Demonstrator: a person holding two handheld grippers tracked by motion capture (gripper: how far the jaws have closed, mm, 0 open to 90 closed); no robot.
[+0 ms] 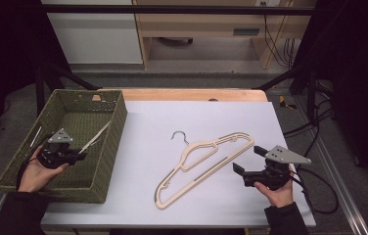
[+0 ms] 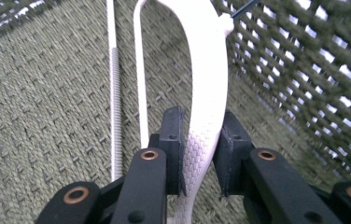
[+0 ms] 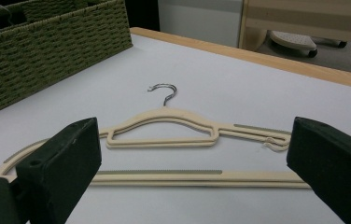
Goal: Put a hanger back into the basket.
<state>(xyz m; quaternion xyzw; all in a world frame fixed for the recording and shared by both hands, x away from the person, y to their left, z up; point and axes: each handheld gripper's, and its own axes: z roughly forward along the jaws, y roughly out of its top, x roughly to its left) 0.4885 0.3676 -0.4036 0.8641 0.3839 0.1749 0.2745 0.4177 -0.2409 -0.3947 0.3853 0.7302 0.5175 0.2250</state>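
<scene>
The left gripper [image 2: 200, 154] had its jaws on either side of the shoulder of a white hanger [image 2: 206, 93], the left jaw on it, a thin gap showing at the right one, so the grip looked slack rather than firm. That suited a hanger being laid down inside the green woven basket [image 1: 116, 125]: in the high view the left gripper [image 1: 80, 155] sat low over the basket's floor, with the hanger slanting up toward the basket's far right wall. The hanger's thin lower bar and its ribbed strip ran alongside on the woven floor, and the mesh wall stood close on the jaw's right side, leaving little room to swing that way.

The right gripper [image 3: 192, 168] stood with its jaws spread wide and nothing between them, aimed level across the table at a cream hanger [image 3: 164, 133] lying flat on the pale mat [image 1: 221, 112]. Its metal hook [image 1: 180, 136] pointed to the far side. That wide stance seemed a readiness to take the near bar next. In the high view the right gripper [image 1: 246, 159] rested just beside the cream hanger's end, the person's hand under it. The basket's tall side stood between the two hangers.
</scene>
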